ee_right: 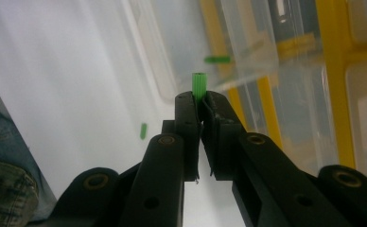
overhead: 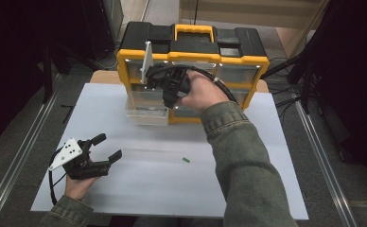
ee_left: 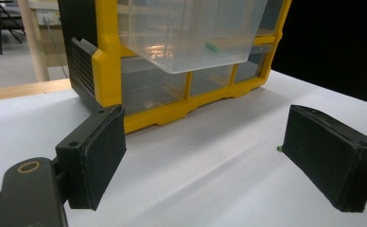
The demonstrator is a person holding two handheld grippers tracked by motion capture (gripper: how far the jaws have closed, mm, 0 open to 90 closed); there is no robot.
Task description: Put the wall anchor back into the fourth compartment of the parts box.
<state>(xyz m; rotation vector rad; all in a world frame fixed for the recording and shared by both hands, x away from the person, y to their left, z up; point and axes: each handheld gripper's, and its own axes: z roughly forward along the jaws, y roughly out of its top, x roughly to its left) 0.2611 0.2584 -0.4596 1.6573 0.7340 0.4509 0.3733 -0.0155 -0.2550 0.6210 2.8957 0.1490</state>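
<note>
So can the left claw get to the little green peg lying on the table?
Probably yes. The left claw rests open on the white table, and the green peg lies off to its side with bare tabletop between them. The right claw is up by the pulled-out drawer, out of the way.

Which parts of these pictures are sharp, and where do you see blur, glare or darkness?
High view: the white table is evenly lit, the surroundings dark. Left gripper view: the clear drawer carries a soft glare; the open left gripper looks sharp. Right gripper view: the green plug in the right gripper is sharp, while the yellow organizer behind is blurred.
</note>
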